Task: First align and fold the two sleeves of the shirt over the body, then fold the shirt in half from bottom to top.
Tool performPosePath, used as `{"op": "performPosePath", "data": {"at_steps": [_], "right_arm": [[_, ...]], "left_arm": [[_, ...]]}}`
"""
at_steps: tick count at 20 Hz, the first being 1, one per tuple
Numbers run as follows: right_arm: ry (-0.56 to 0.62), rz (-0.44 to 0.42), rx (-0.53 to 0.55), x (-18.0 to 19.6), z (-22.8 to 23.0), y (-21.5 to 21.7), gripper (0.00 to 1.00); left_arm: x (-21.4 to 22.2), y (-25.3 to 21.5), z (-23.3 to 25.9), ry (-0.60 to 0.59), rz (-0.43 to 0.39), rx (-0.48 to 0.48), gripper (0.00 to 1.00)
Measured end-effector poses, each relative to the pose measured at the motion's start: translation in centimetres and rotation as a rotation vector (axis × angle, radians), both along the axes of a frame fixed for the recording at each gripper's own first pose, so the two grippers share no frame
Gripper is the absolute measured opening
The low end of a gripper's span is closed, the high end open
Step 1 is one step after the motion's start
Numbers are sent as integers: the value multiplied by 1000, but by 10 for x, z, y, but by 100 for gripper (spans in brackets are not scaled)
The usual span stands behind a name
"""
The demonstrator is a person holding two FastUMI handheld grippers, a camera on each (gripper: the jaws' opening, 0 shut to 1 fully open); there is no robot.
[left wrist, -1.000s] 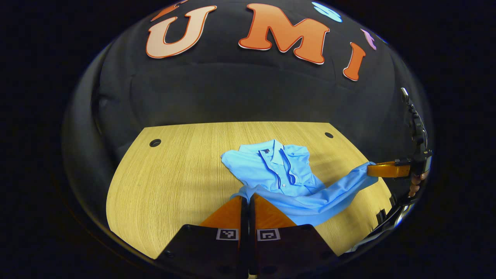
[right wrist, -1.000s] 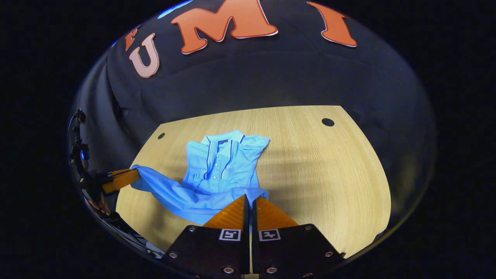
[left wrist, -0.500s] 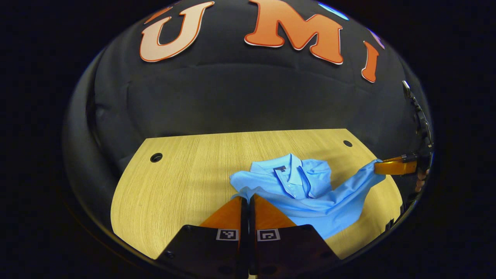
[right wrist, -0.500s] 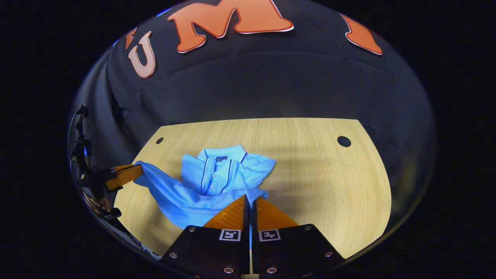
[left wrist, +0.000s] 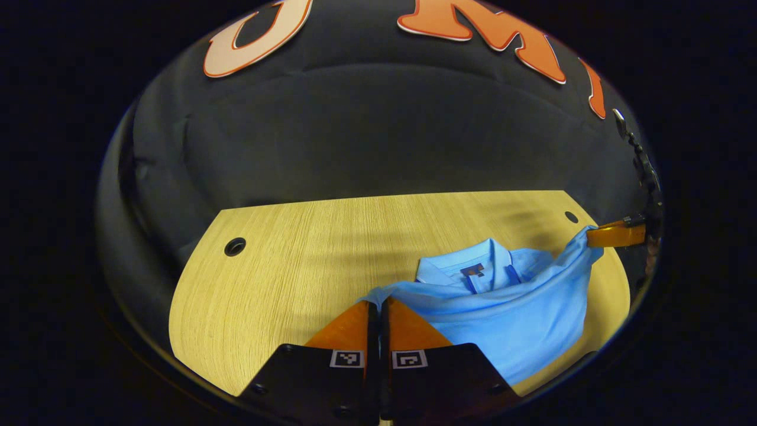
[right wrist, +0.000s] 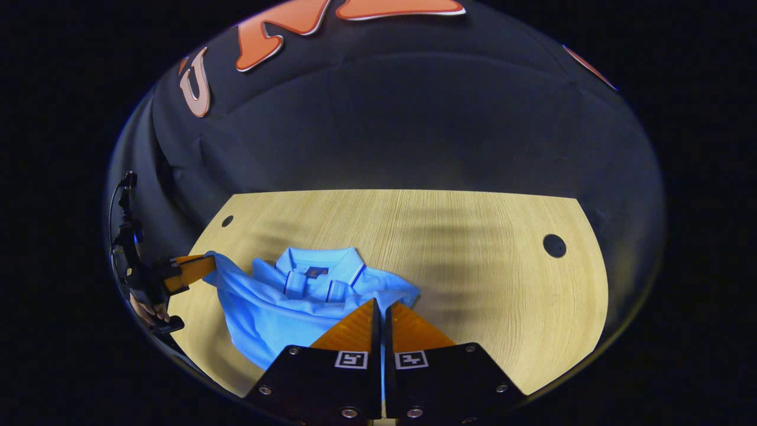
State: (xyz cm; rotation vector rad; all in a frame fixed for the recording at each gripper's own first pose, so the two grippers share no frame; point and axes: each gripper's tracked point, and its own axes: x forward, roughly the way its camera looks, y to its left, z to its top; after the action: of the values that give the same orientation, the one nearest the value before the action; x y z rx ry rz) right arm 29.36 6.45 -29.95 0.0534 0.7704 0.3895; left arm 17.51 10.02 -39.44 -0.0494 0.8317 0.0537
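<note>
shirt (left wrist: 502,319), light blue and limp, is slung between two grippers over the near edge of the worktop (left wrist: 284,260), its collar (left wrist: 467,273) lying flat toward the middle and its bottom hem raised and carried toward that collar. the cloth looks light, soft and prone to sag and slide, so it is best held at the two hem corners, pulled taut between them. left gripper (left wrist: 378,306) has its fingers pressed together on one hem corner; right gripper (right wrist: 381,305) is likewise clenched on the other. each points forward and slightly down over the worktop, held level with its partner; in the right gripper view the left gripper shows off near the worktop's left edge, a hand (right wrist: 148,310) behind it.
</note>
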Motion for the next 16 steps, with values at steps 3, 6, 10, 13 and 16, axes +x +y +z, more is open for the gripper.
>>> {"op": "performPosePath", "data": {"at_steps": [3,6,10,13,16], "right_arm": [[18,-1,-7,21,-19,6,2],[-3,0,-10,37,-28,9,2],[4,-35,0,51,-43,2,4],[-15,-62,-82,49,-44,-21,31],[-74,-78,-64,35,-12,-28,67]], "left_arm": [[16,5,-18,5,10,-11,4],[25,11,-31,0,41,-22,4],[26,23,-39,21,65,8,14],[23,24,-24,7,85,0,68],[11,5,-12,-10,93,-9,96]]}}
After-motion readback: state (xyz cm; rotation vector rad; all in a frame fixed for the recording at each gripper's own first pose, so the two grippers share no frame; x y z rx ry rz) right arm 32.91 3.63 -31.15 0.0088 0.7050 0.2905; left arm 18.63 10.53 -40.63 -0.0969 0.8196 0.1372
